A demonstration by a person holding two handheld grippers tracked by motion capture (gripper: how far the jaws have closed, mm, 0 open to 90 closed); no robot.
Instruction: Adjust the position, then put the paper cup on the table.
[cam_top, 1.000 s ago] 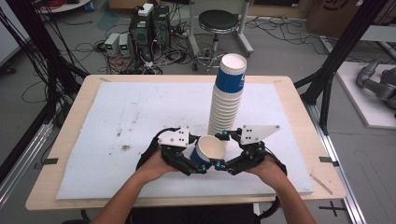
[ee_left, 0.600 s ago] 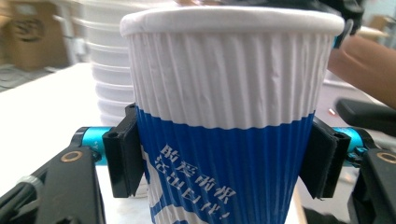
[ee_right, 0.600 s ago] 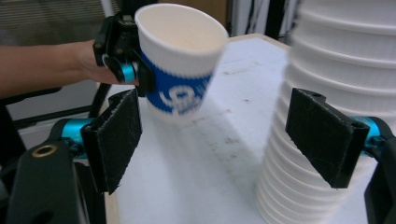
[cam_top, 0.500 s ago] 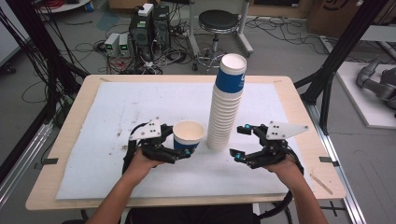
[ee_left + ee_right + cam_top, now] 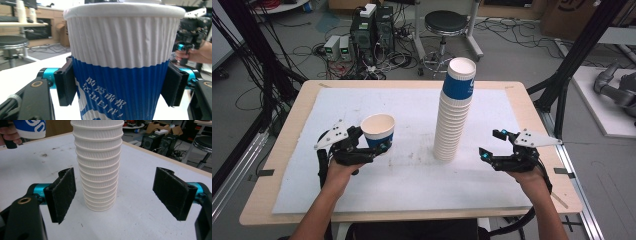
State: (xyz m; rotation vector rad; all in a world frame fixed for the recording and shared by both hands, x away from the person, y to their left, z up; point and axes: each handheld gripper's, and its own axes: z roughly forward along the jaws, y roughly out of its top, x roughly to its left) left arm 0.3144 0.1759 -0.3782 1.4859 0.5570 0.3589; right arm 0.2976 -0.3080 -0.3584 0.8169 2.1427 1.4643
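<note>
A single paper cup (image 5: pixel 378 131), white above and blue below, is held upright just above the table at its left. My left gripper (image 5: pixel 374 145) is shut on it, and in the left gripper view the pads (image 5: pixel 65 85) press both sides of the cup (image 5: pixel 122 62). A tall stack of ribbed white cups (image 5: pixel 454 115) with a blue-banded top cup stands at the table's centre. To the stack's right, my right gripper (image 5: pixel 492 144) is open and holds nothing. In the right gripper view the stack (image 5: pixel 98 170) rises beyond the spread jaws of the right gripper (image 5: pixel 125 192).
A white sheet (image 5: pixel 412 180) covers the wooden table (image 5: pixel 412 216), with faint smudges near its middle. Black frame posts (image 5: pixel 562 90) stand at the right and left edges. Behind the table are a stool (image 5: pixel 446 22) and computer cases (image 5: pixel 372 25) on the floor.
Both grippers were together at the stack's front with the cup between them. My left gripper has carried the cup off to the left. The right gripper has let go and moved right, open.
</note>
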